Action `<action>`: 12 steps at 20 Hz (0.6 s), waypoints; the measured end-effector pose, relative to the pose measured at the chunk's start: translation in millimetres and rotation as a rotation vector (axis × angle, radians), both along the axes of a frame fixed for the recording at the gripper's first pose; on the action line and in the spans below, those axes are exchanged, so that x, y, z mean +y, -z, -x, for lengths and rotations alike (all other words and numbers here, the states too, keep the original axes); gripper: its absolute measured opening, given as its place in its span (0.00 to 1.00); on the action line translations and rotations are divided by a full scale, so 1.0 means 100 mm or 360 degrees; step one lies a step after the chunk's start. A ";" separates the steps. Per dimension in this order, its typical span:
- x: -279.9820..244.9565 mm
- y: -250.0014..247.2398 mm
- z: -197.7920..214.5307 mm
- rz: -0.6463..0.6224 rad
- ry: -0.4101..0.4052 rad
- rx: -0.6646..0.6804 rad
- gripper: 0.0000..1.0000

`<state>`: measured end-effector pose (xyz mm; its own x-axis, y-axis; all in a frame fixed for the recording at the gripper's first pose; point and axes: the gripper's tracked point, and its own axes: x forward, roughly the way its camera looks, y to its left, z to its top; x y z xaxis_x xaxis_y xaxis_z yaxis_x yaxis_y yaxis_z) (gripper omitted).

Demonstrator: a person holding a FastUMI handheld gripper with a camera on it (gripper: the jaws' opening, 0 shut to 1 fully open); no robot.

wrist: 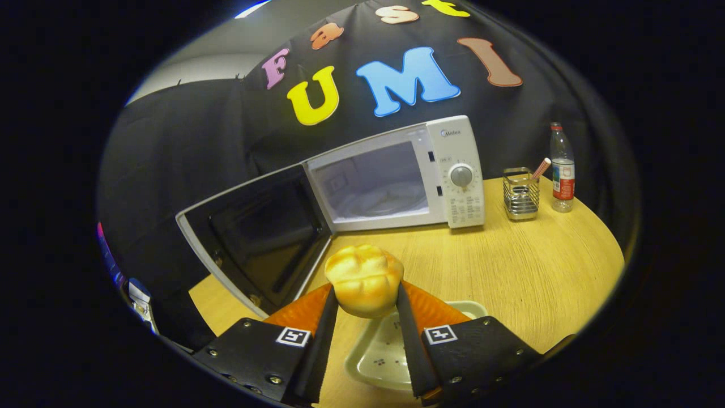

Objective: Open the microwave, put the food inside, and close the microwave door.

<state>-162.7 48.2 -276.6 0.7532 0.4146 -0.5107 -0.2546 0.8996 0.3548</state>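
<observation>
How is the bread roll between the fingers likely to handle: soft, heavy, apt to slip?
The bread roll looks puffy, so probably soft and light. The gripper pinches its lower sides with both fingers; its glossy, rounded crust might let it squeeze upward. Set on the wooden table, it may rock.

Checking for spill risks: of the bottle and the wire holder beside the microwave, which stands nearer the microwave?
The wire holder, right beside the microwave; the bottle stands beyond it. The fingers grip the bun.
</observation>
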 end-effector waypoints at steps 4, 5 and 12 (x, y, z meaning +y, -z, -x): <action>0.28 -0.14 -0.33 -0.0097 0.0031 -0.0047 0.58; 0.34 -0.15 -0.40 -0.0115 0.0032 -0.0045 0.58; 0.54 -0.05 -1.00 -0.0152 0.0131 -0.0065 0.58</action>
